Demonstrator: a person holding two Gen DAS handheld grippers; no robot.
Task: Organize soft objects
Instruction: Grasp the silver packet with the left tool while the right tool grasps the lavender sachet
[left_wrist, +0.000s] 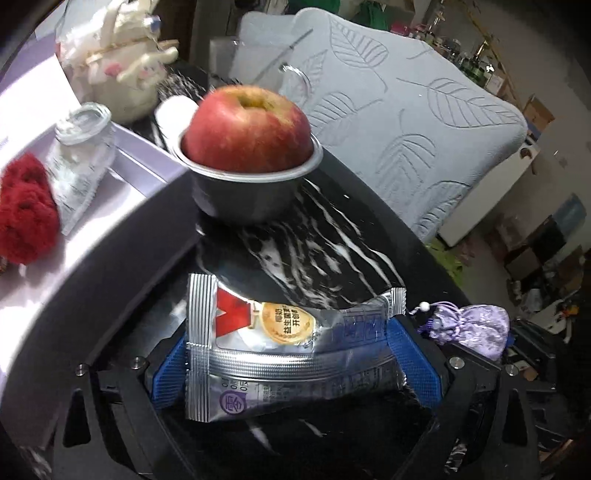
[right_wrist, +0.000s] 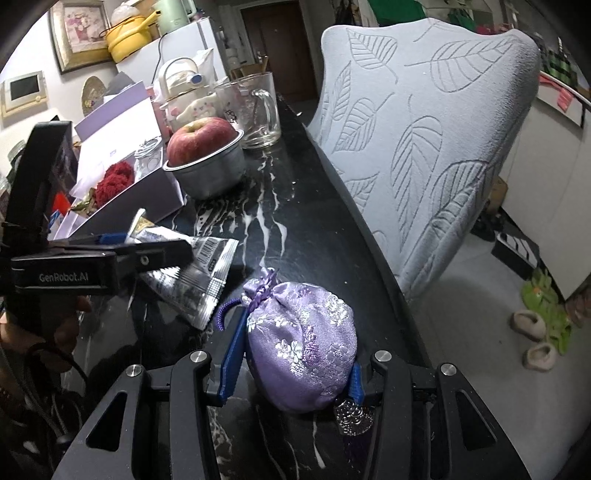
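Both my grippers hold something: my right gripper (right_wrist: 295, 369) pinches the lilac brocade pouch (right_wrist: 301, 343), my left gripper (left_wrist: 295, 363) clamps a silver snack packet (left_wrist: 291, 350) — each just above the black marble table (right_wrist: 295, 229). Beyond sit an apple (left_wrist: 247, 129) in a metal bowl (left_wrist: 251, 192) and the purple box (left_wrist: 122, 206).

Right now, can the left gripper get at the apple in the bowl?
Probably not as it stands. The left gripper is already closed on the silver packet, so its jaws are full. The path itself looks free: only bare black table lies between it and the apple.
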